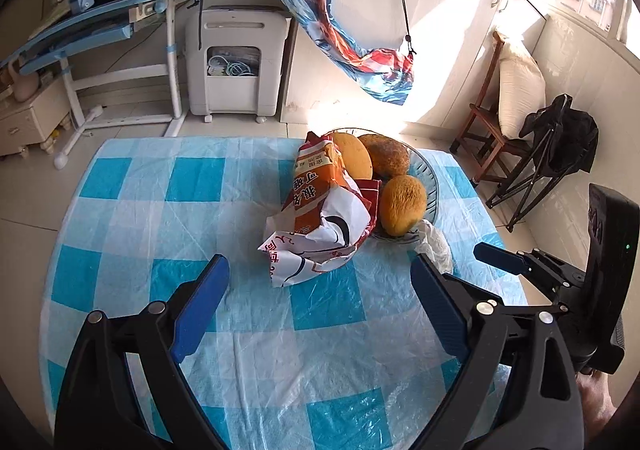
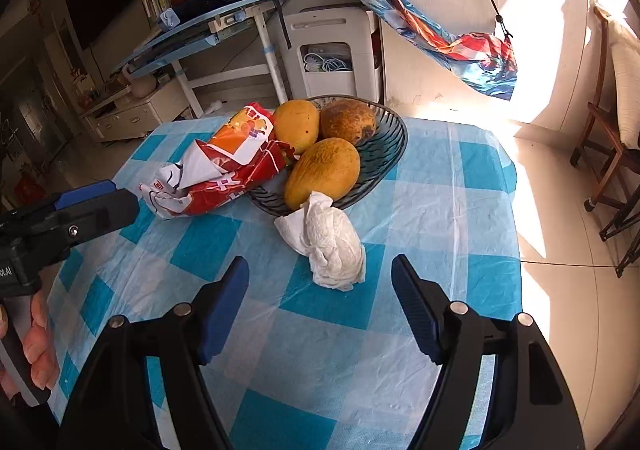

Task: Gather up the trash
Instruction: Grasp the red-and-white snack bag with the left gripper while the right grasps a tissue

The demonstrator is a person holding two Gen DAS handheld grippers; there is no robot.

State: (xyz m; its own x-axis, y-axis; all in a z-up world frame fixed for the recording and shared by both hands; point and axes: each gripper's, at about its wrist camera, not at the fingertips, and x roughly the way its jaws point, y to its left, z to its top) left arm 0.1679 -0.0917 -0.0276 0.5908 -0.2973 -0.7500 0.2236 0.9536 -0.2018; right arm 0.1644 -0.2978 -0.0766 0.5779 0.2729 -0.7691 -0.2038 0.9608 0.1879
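Observation:
A crumpled orange, red and white snack wrapper lies on the blue checked tablecloth, leaning on the fruit bowl; it also shows in the right wrist view. A crumpled white tissue lies in front of the bowl; its edge shows in the left wrist view. My left gripper is open and empty, just short of the wrapper. My right gripper is open and empty, with the tissue just ahead between its fingers.
A dark glass bowl holds three mangoes. The table ends close on the right. A printed bag hangs behind. A desk, a white appliance and a wooden chair stand on the floor.

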